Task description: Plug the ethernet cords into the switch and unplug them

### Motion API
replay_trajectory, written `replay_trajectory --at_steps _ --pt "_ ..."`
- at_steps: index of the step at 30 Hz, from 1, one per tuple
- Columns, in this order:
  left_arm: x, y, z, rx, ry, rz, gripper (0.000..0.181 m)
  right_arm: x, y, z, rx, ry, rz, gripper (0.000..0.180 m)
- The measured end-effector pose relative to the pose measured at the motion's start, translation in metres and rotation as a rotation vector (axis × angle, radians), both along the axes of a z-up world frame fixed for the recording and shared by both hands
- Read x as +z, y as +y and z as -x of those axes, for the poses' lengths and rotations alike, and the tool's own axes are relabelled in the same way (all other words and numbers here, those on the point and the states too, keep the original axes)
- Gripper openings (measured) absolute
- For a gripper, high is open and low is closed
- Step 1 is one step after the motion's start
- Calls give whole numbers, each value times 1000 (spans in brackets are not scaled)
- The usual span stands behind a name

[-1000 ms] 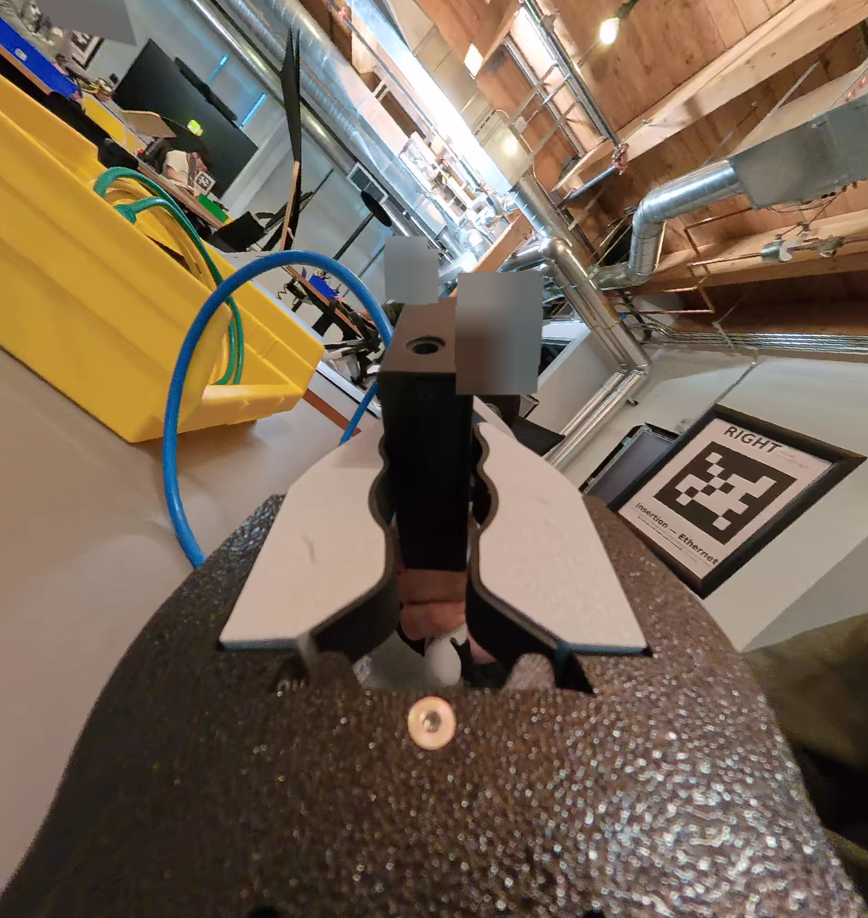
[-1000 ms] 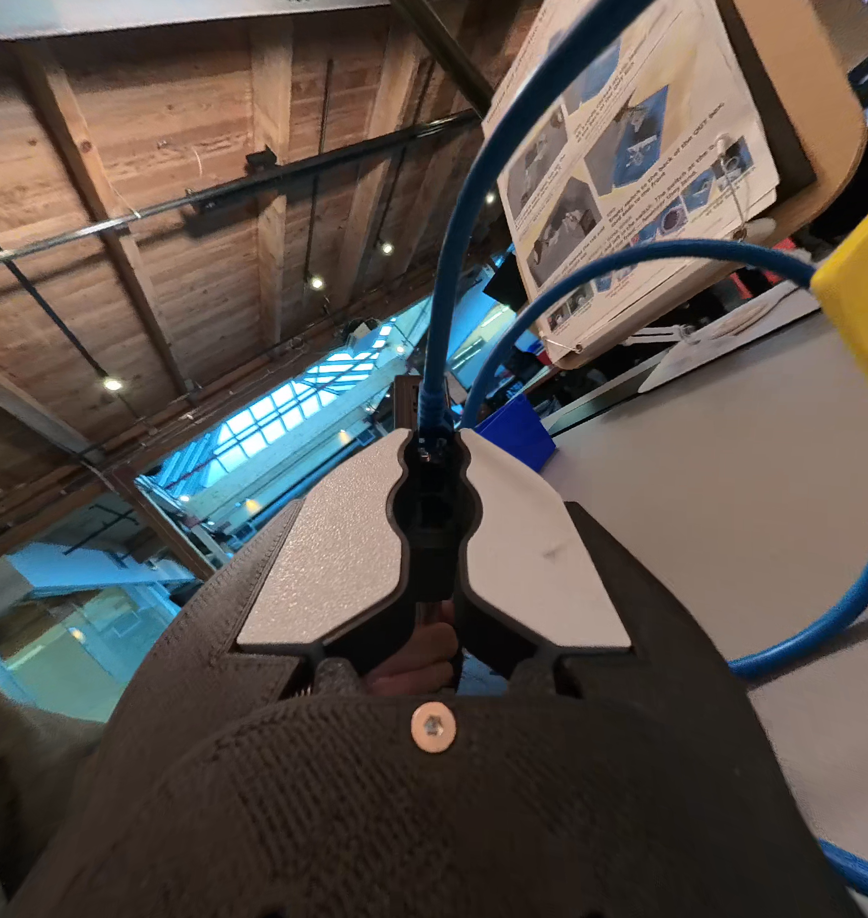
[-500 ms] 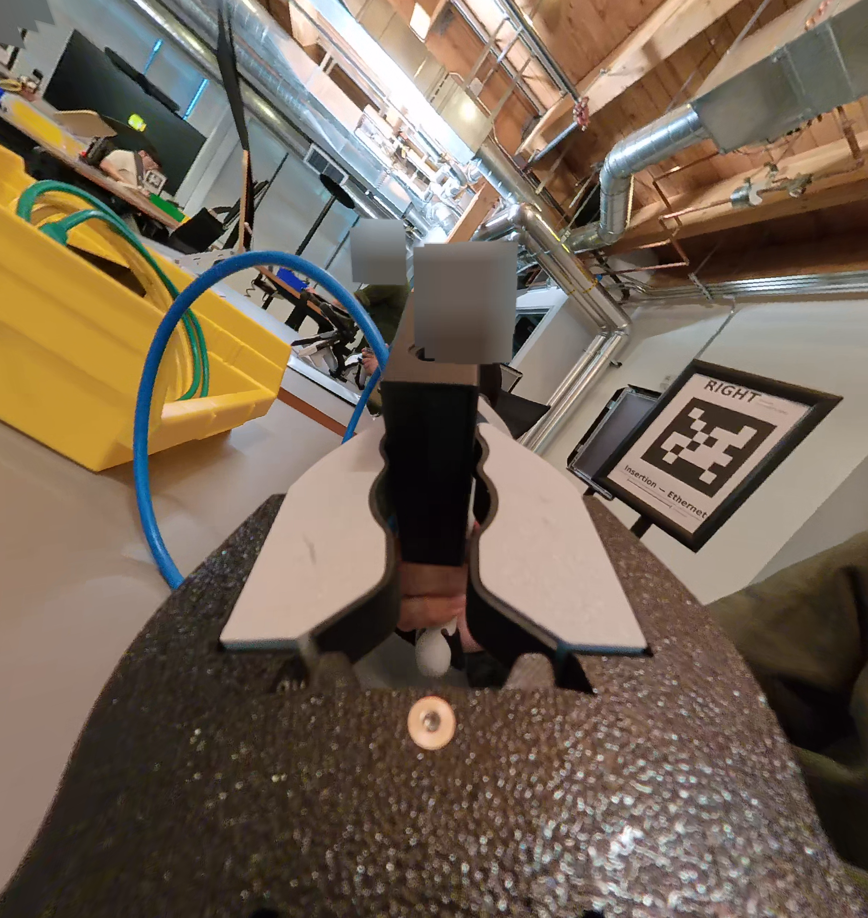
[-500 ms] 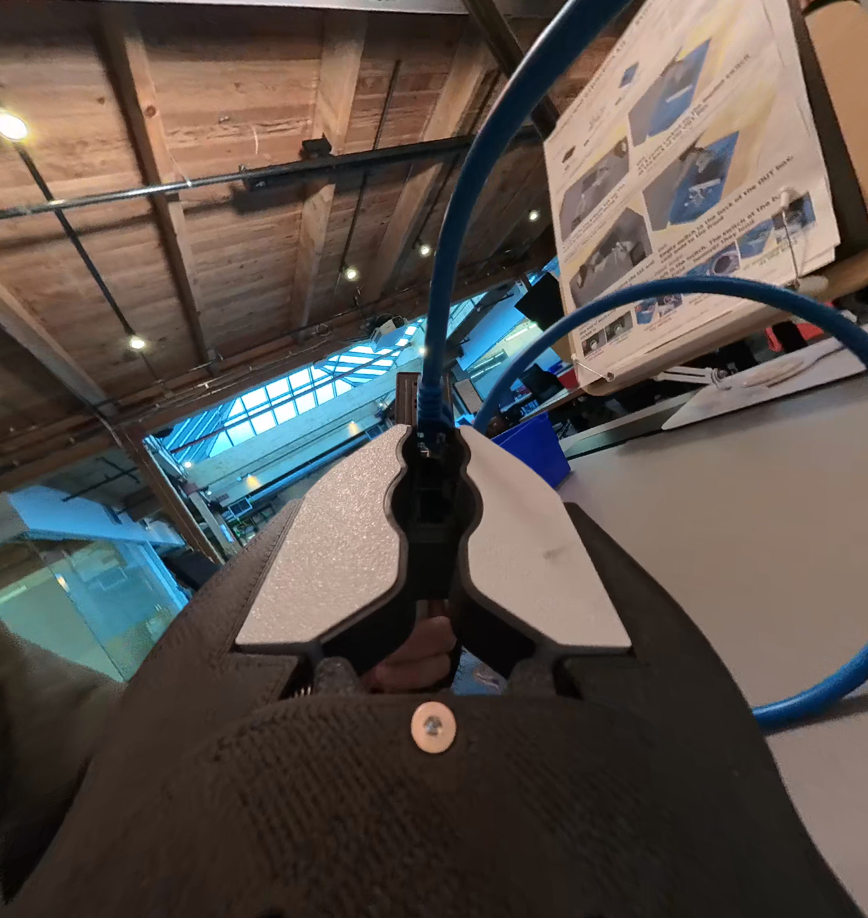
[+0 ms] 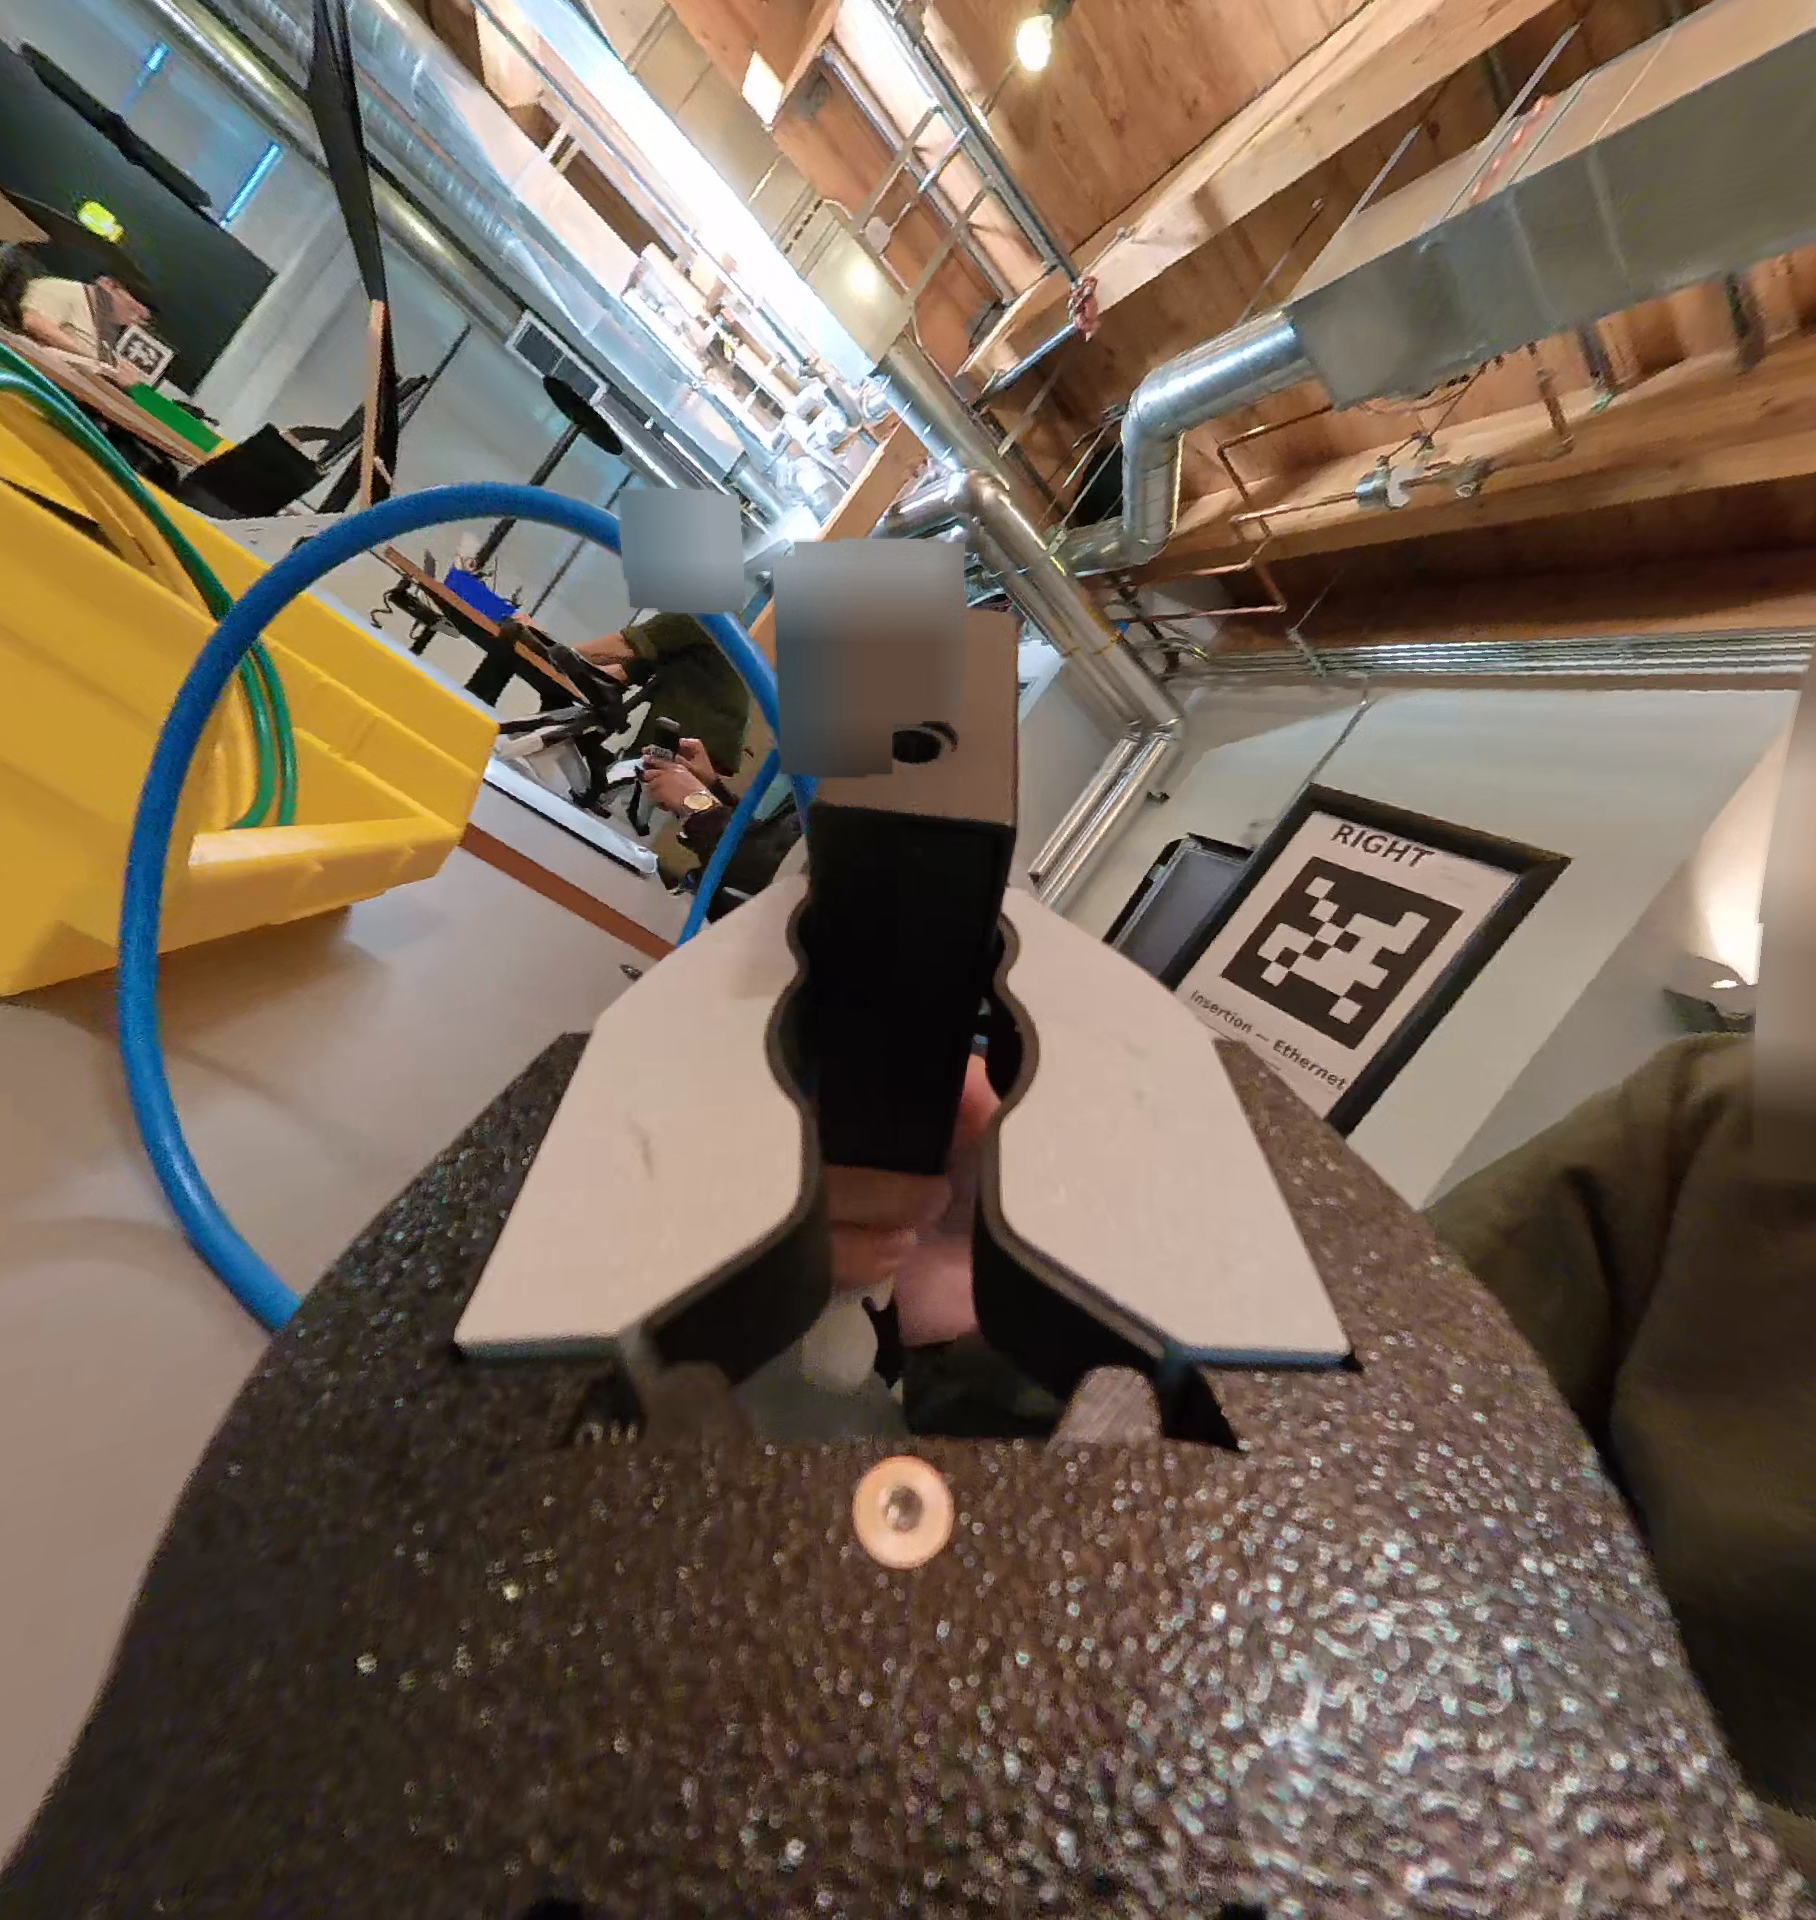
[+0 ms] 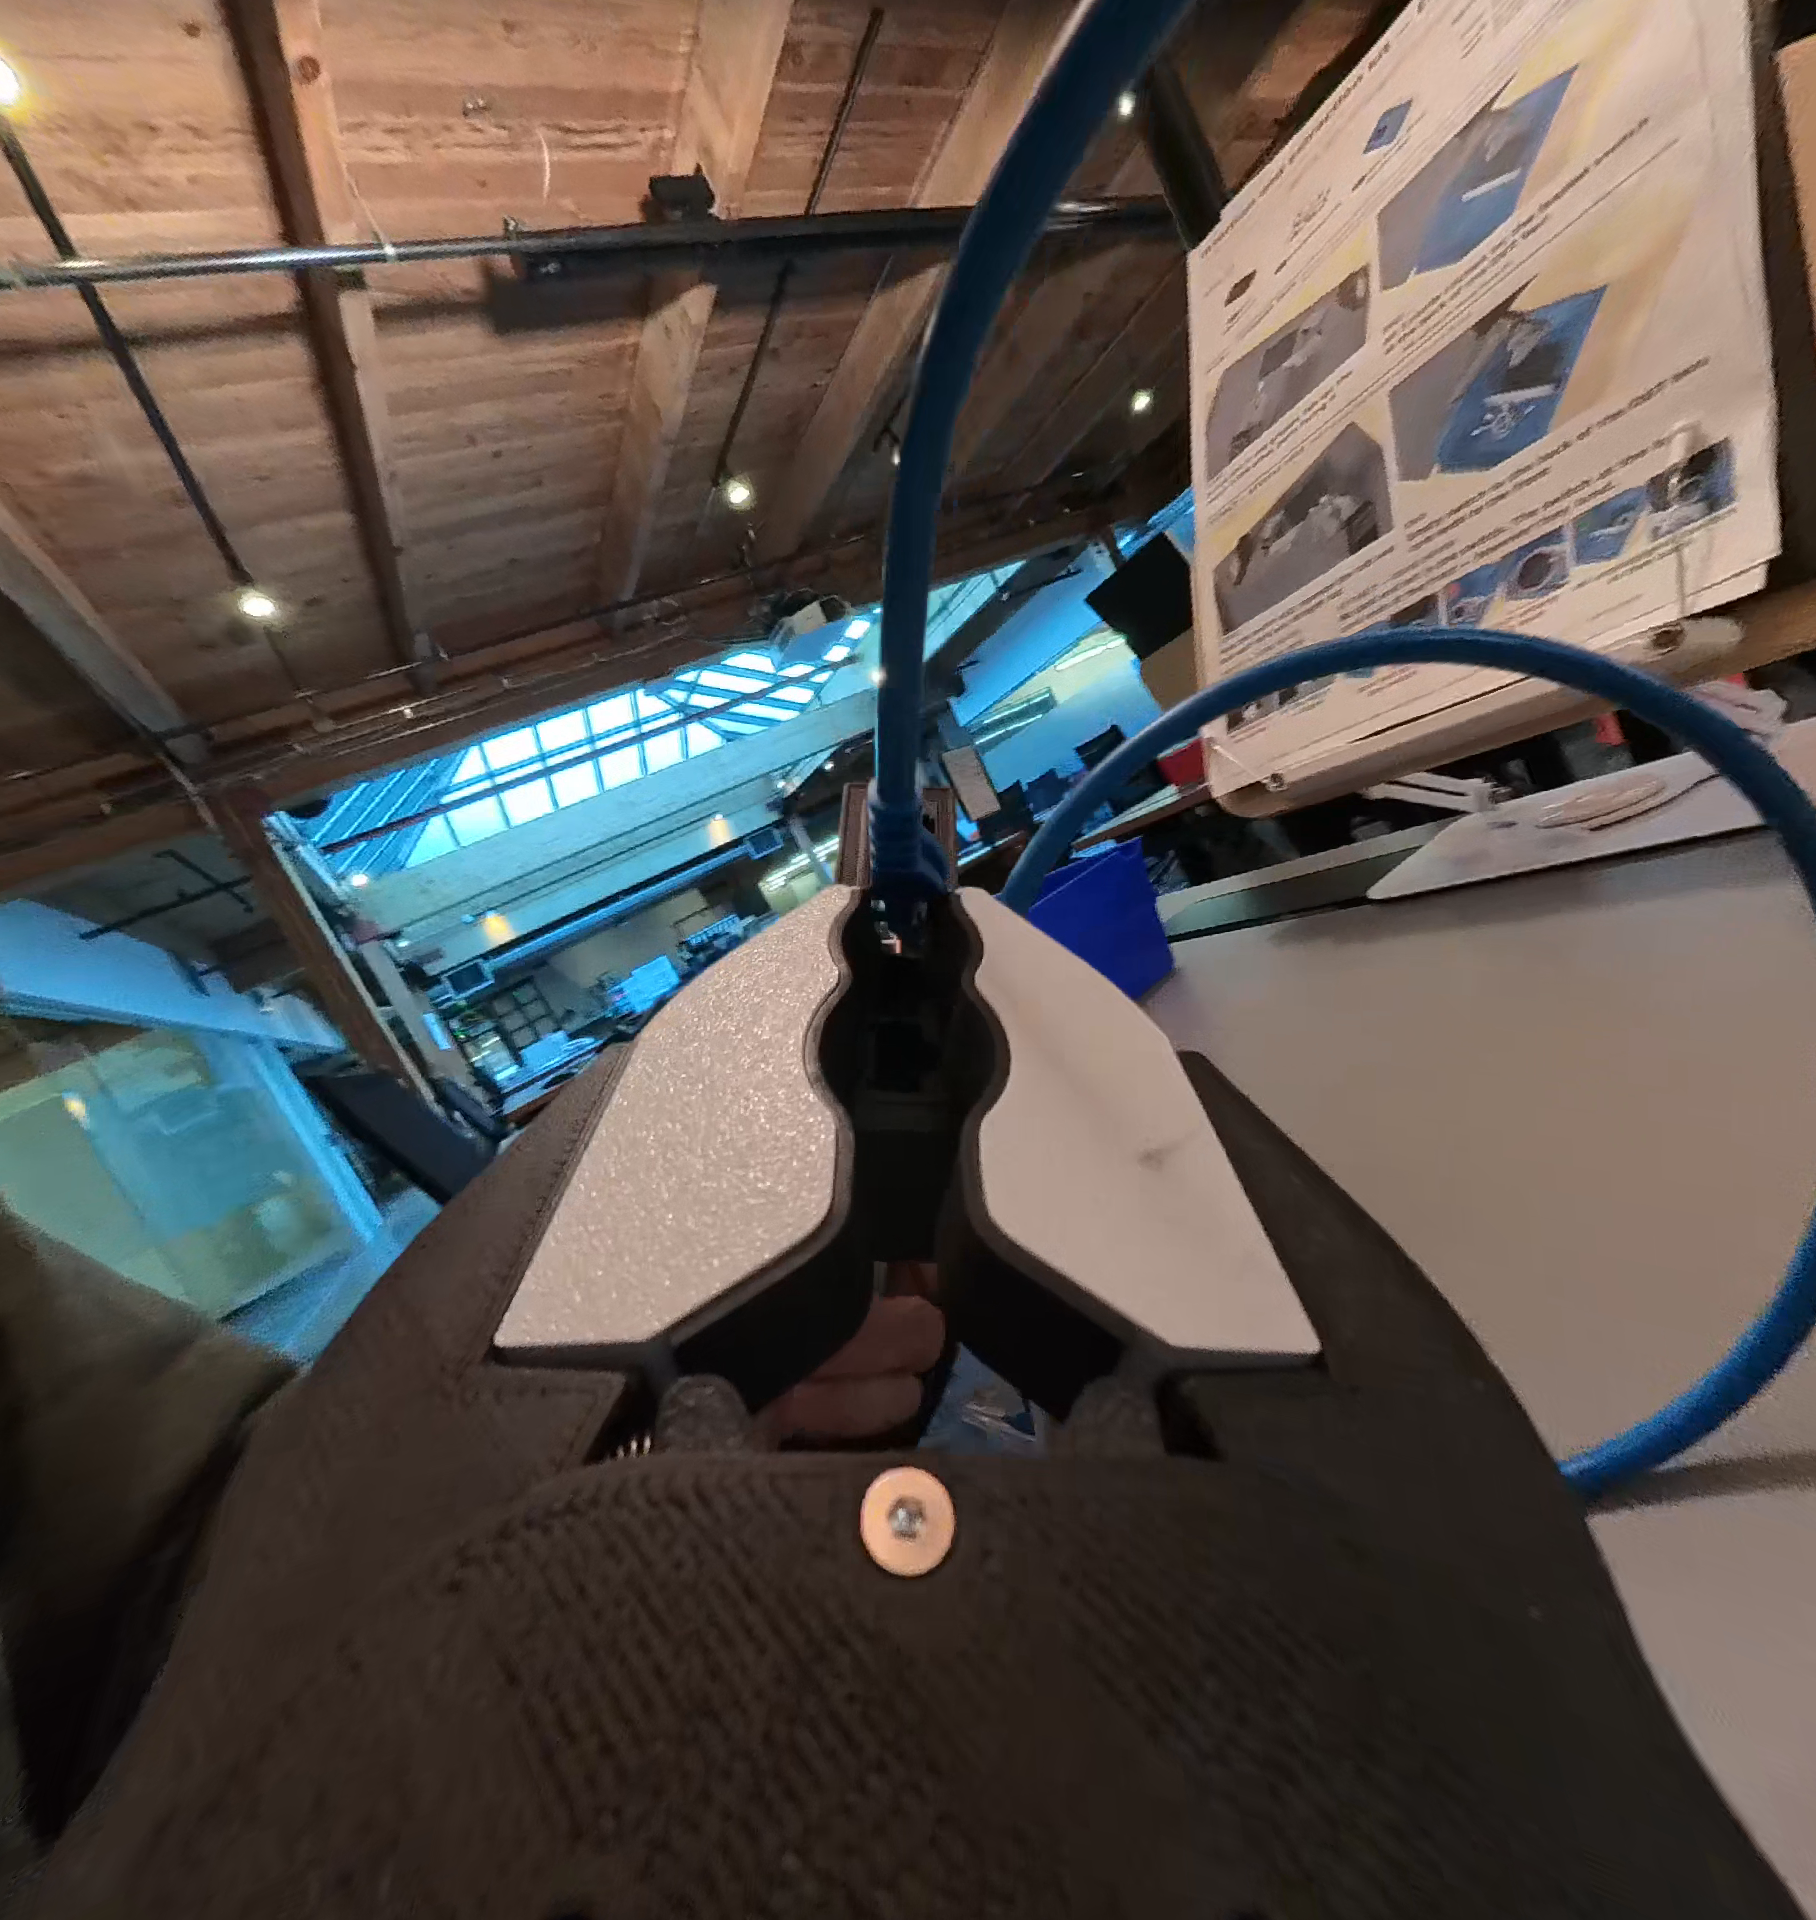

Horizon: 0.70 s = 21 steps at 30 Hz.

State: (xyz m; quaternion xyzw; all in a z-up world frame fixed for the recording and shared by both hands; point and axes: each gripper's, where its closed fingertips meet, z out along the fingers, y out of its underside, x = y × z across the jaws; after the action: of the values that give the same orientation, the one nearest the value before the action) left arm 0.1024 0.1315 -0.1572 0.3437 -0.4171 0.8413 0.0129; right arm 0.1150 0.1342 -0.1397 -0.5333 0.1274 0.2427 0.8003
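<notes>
Gripping one black switch (image 5: pixel 899 977), one blue cord (image 6: pixel 909 540) — two hand-held grippers shut.

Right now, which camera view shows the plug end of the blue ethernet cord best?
The right wrist view. There the plug end sits at the tip of the right tool, which is shut on it, and the blue ethernet cord rises from it. The left wrist view shows only a loop of blue cord, no plug.
</notes>
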Motion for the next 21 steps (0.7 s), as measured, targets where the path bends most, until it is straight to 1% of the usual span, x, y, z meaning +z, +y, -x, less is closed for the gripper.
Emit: replay_trajectory --at_steps 1,3,6,12,16,18,21 --pt "-2 0 -1 15 0 -26 28 -2 0 -2 -16 1 -1 14" --pt "-3 -2 -1 27 -3 -68 27 -3 -2 -3 8 36 -21 15" --pt "-2 -2 -1 53 -20 -101 28 -2 -2 -2 5 29 -17 15" --pt "-2 -5 -3 88 -33 -80 28 0 -4 -4 6 83 -71 14" --pt "-1 -6 -4 72 -5 -67 27 0 -4 -6 -3 97 -77 14" --pt "-2 -4 -4 30 26 -24 28 0 -2 -5 -6 84 -47 14" --pt "-8 -2 -4 24 51 -102 28 -7 0 -6 0 91 -5 14"
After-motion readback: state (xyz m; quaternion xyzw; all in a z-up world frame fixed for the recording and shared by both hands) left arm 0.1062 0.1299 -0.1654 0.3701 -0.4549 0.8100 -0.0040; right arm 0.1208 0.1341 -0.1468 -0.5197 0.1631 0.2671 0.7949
